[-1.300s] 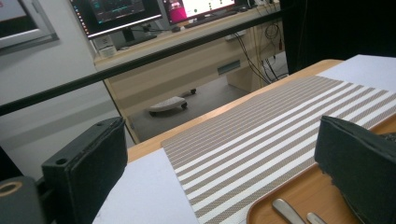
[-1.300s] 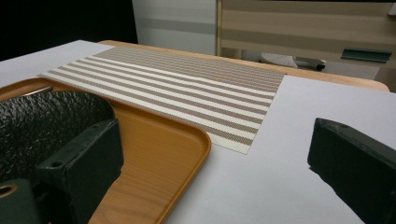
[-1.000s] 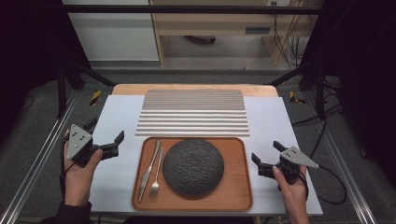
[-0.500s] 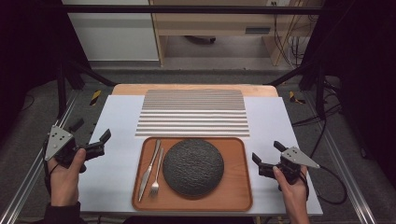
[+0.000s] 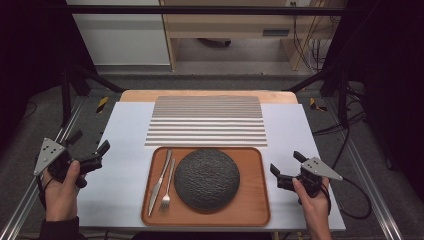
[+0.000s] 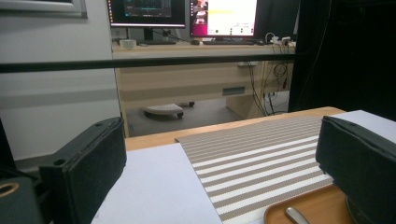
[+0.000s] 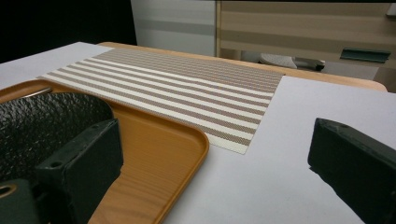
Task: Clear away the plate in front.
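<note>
A brown tray (image 5: 252,192) lies at the front middle of the table. It carries a dark round textured plate (image 5: 206,178), with a knife (image 5: 160,176) and a fork (image 5: 168,192) side by side on the plate's left. Behind the tray lies a striped placemat (image 5: 206,120). My left gripper (image 5: 90,142) is open and empty over the table's left edge, well clear of the tray. In its own view, my left gripper (image 6: 219,140) looks across the placemat (image 6: 261,158) and a tray corner (image 6: 317,210). My right gripper (image 5: 286,162) is open and empty just right of the tray. From my right gripper (image 7: 215,135) I see the plate (image 7: 42,126) and tray (image 7: 154,149) close at the left.
A white sheet (image 5: 125,130) covers the wooden table. Metal frame rails run along both sides of the table, and black struts rise at the back corners. Beyond the table stand a desk and monitors (image 6: 187,11).
My left gripper has drifted left, from over the white sheet out to the table's left edge. The right gripper, tray, plate and cutlery have stayed put.
</note>
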`<state>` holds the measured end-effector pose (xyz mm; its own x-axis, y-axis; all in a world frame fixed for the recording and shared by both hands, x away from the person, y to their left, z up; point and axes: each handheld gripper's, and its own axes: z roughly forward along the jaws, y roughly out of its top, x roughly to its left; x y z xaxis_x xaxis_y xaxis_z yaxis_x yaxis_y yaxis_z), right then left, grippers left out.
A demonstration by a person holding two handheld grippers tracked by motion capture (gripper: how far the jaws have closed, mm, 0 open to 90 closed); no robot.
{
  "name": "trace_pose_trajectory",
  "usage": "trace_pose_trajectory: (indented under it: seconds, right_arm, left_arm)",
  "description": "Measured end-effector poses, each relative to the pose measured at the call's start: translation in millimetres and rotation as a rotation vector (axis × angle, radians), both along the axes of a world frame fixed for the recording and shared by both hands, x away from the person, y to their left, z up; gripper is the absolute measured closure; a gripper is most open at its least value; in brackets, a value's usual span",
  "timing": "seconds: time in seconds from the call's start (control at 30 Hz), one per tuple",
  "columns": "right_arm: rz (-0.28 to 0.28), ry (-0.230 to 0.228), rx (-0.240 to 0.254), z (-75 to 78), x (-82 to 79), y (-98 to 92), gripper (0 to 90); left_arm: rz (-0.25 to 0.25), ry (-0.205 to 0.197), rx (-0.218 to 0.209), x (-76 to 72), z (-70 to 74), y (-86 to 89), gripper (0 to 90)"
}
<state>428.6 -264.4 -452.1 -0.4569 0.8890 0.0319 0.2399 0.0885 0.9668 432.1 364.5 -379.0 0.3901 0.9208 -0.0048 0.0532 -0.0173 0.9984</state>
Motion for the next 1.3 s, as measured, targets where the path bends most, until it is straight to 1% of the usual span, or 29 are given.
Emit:
trace_pose_trajectory:
  seconds: [0.07,0.17,0.23,0.27,0.33,0.37,0.43,0.53,0.63,0.7,0.77,0.83,0.87,1.03,1.3]
  right_arm:
    - [-0.002,0.001,0.001,-0.1,0.0,-0.2,3.5]
    - [-0.001,-0.002,-0.001,-0.2,0.1,-0.6,3.5]
    - [0.000,-0.003,-0.002,-0.2,0.0,-0.7,3.5]
    - [0.001,-0.003,-0.002,-0.2,0.0,-0.9,3.5]
    - [0.001,-0.004,-0.001,-0.1,-0.1,-1.1,3.5]
    - [0.001,-0.004,-0.001,-0.2,-0.1,-1.2,3.5]
    - [-0.002,-0.002,-0.002,-0.5,-0.1,-1.7,3.4]
    - [-0.003,0.001,0.000,-0.9,0.2,-2.5,3.4]
    - [-0.002,0.001,0.000,-1.1,0.4,-2.9,3.4]
    - [-0.004,0.000,-0.001,-1.2,0.5,-3.3,3.4]
    - [-0.004,-0.001,-0.004,-1.3,0.5,-4.2,3.4]
    - [-0.006,0.000,-0.002,-1.3,0.3,-5.0,3.5]
    - [-0.007,-0.002,-0.001,-1.4,0.5,-5.5,3.5]
    - [-0.010,-0.001,0.006,-1.7,0.4,-7.3,3.6]
    - [-0.007,0.002,0.010,-3.2,1.8,-9.2,3.6]
  left_arm:
    - [0.012,0.006,0.011,0.8,-3.9,2.3,1.7]
    - [0.013,0.007,0.006,1.2,-8.7,3.9,1.7]
    - [0.012,0.007,0.011,1.7,-13.3,4.2,1.7]
    - [0.012,0.005,0.015,2.2,-14.6,4.0,1.7]
    - [0.009,-0.002,0.042,3.7,-18.0,3.1,1.7]
    - [0.008,-0.002,0.047,3.9,-18.9,3.0,1.7]
    - [-0.007,-0.007,0.033,4.3,-21.5,2.6,1.7]
    - [-0.019,-0.012,0.042,3.2,-27.0,2.5,1.7]
    - [-0.027,-0.015,0.031,3.3,-32.0,3.7,1.7]
    - [-0.026,-0.014,0.035,3.8,-34.2,4.3,1.7]
    - [-0.033,-0.016,0.022,3.7,-36.7,4.9,1.7]
    - [-0.035,-0.022,0.019,3.2,-40.2,5.0,1.7]
    - [-0.036,-0.020,0.023,3.1,-42.0,5.2,1.7]
    - [-0.037,-0.014,0.019,2.4,-50.8,5.9,1.7]
    - [-0.065,0.000,0.047,-5.7,-62.9,-0.9,1.7]
